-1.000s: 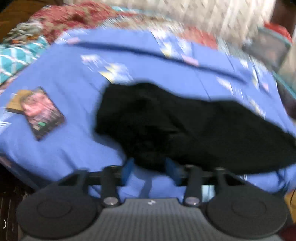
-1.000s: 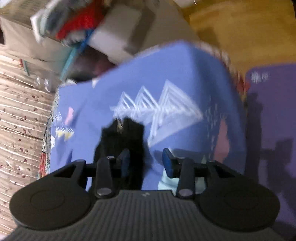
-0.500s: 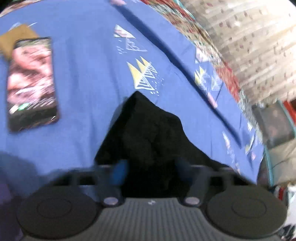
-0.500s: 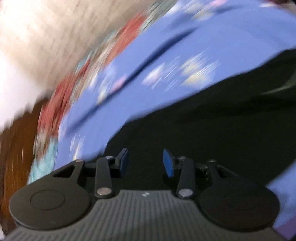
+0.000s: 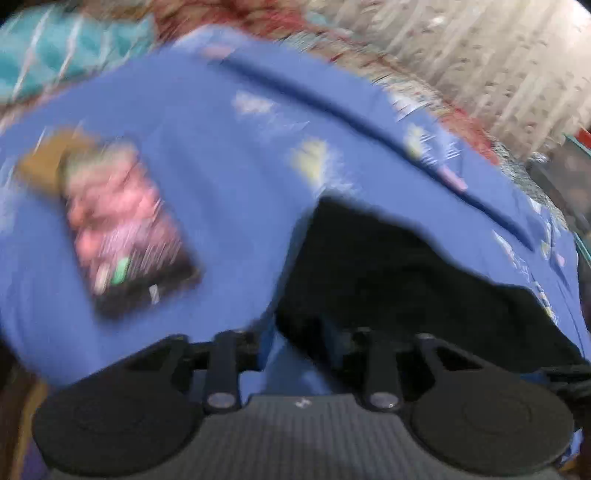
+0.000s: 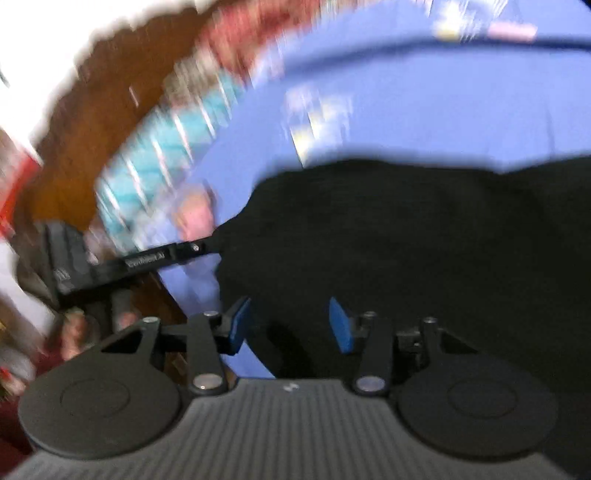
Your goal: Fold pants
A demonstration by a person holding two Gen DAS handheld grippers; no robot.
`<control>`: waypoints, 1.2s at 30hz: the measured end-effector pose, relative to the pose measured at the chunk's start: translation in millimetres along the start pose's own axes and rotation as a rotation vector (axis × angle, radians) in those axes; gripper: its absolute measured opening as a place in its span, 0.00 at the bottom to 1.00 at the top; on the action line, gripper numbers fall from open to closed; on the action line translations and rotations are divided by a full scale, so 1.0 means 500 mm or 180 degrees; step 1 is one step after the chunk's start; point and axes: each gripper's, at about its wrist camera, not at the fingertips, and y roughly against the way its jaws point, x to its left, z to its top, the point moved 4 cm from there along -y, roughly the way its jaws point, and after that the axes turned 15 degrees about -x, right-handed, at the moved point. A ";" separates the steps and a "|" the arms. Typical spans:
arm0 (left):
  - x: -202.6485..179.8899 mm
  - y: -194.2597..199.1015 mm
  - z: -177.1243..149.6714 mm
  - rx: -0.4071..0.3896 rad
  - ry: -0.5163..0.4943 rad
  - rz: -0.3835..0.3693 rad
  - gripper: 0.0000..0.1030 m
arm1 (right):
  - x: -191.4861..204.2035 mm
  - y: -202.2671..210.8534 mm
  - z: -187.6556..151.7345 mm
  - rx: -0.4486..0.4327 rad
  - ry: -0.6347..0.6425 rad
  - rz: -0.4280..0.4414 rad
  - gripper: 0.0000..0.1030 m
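Black pants (image 5: 388, 273) lie bunched on a blue patterned bedsheet (image 5: 236, 177); both views are blurred by motion. My left gripper (image 5: 295, 343) is low at the near left corner of the pants, its fingers apart with nothing clearly between them. In the right wrist view the pants (image 6: 424, 236) fill the right half. My right gripper (image 6: 288, 325) is open just over the near edge of the pants, its blue pads (image 6: 340, 325) spread. The left gripper's body (image 6: 147, 258) reaches in from the left, touching the pants' left corner.
A phone with a lit screen (image 5: 122, 225) and a brown card (image 5: 40, 158) lie on the sheet left of the pants. A teal patterned cloth (image 5: 55, 55) and red floral bedding (image 5: 258, 22) lie beyond. A light curtain (image 5: 480, 55) hangs at back right.
Both cameras swung fast. The left gripper pulled back from over the pants to their near left corner. The right view turned left, and the left gripper now shows in it.
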 end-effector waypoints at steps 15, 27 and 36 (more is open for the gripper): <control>-0.052 -0.103 -0.037 0.0457 0.0955 -0.0554 0.27 | -0.018 -0.068 -0.038 -0.0086 -0.0739 0.0143 0.45; 0.004 -0.036 -0.046 0.0368 0.0999 -0.0079 0.21 | -0.162 -0.016 -0.050 -0.0371 -0.1632 -0.0057 0.19; -0.052 0.134 0.070 -0.0233 0.0406 -0.0171 0.47 | -0.365 0.476 -0.037 -0.2201 -0.1647 -0.1571 0.38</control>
